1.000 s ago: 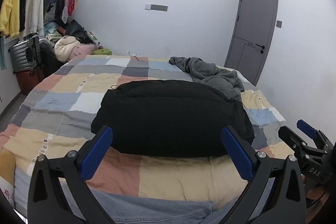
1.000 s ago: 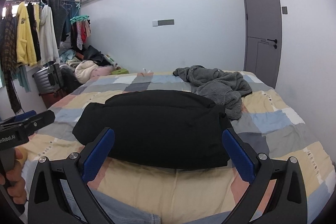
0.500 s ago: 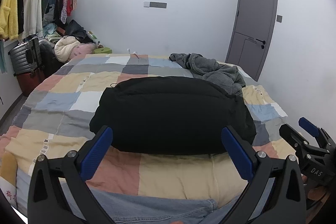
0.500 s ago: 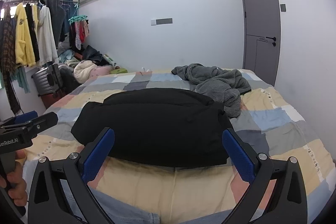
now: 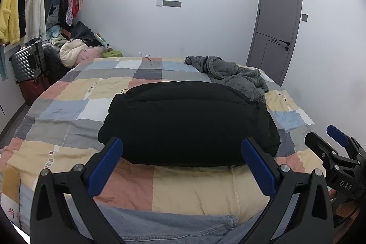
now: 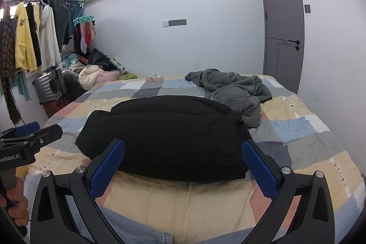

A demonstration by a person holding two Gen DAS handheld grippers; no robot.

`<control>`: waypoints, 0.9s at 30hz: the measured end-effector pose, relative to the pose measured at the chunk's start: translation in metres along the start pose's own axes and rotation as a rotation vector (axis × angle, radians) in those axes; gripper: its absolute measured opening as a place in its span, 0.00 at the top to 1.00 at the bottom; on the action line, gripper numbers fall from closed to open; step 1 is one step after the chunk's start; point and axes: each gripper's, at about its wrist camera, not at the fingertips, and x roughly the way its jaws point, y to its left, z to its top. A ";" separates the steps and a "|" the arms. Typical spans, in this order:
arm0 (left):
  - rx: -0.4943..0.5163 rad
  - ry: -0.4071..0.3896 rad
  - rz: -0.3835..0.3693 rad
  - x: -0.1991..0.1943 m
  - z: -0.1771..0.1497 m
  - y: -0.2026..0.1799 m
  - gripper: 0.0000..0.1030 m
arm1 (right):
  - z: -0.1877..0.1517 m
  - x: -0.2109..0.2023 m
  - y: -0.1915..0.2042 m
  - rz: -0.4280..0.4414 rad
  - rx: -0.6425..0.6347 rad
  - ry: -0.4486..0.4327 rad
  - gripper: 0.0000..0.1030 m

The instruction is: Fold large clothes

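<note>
A black puffy jacket (image 5: 187, 120) lies folded into a compact bundle in the middle of the patchwork bed (image 5: 68, 106); it also shows in the right wrist view (image 6: 164, 136). My left gripper (image 5: 181, 160) is open and empty, held above the bed's near edge just short of the bundle. My right gripper (image 6: 183, 162) is open and empty too, at the same distance from the bundle. The right gripper shows at the right edge of the left wrist view (image 5: 338, 152). The left gripper shows at the left edge of the right wrist view (image 6: 29, 136).
A crumpled grey fleece garment (image 5: 231, 74) lies at the far right of the bed. Light denim (image 5: 160, 225) lies at the bed's near edge. A clothes rack (image 6: 29, 33), suitcases (image 5: 27, 63) and a clothes pile stand at the left. A grey door (image 5: 279, 24) is at the right.
Both grippers have drifted slightly, staying open and empty. The black bundle has not moved.
</note>
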 end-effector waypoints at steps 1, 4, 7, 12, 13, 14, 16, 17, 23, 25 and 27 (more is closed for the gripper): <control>-0.001 0.002 -0.002 0.000 0.000 0.000 0.00 | 0.000 0.000 0.000 -0.003 0.000 0.000 0.00; -0.008 0.007 -0.005 0.000 0.000 0.001 0.00 | 0.000 0.000 0.001 -0.004 0.001 0.000 0.00; -0.011 0.008 -0.007 -0.001 -0.001 0.002 0.00 | -0.001 -0.001 0.001 -0.008 -0.003 -0.002 0.00; -0.012 0.012 -0.010 -0.001 0.000 0.002 0.00 | -0.002 -0.002 0.001 -0.011 0.001 0.000 0.00; -0.012 0.012 -0.011 -0.001 0.000 0.002 0.00 | -0.002 -0.003 0.001 -0.010 0.002 0.000 0.00; -0.011 0.010 -0.011 -0.001 0.001 0.001 0.00 | -0.002 -0.003 0.001 -0.011 0.002 -0.001 0.00; -0.010 0.010 -0.008 -0.001 0.001 0.001 0.00 | -0.002 -0.003 0.001 -0.011 0.000 0.000 0.00; -0.009 0.010 -0.007 0.000 0.002 -0.001 0.00 | -0.003 -0.003 0.001 -0.010 -0.001 0.000 0.00; -0.005 0.008 -0.009 0.000 0.002 -0.002 0.00 | -0.002 -0.004 0.002 -0.012 0.000 0.001 0.00; -0.003 0.010 -0.014 0.001 0.002 -0.003 0.00 | -0.002 -0.004 0.002 -0.014 -0.001 0.001 0.00; -0.003 0.012 -0.011 0.002 0.003 -0.003 0.00 | -0.002 -0.004 0.002 -0.014 -0.002 -0.001 0.00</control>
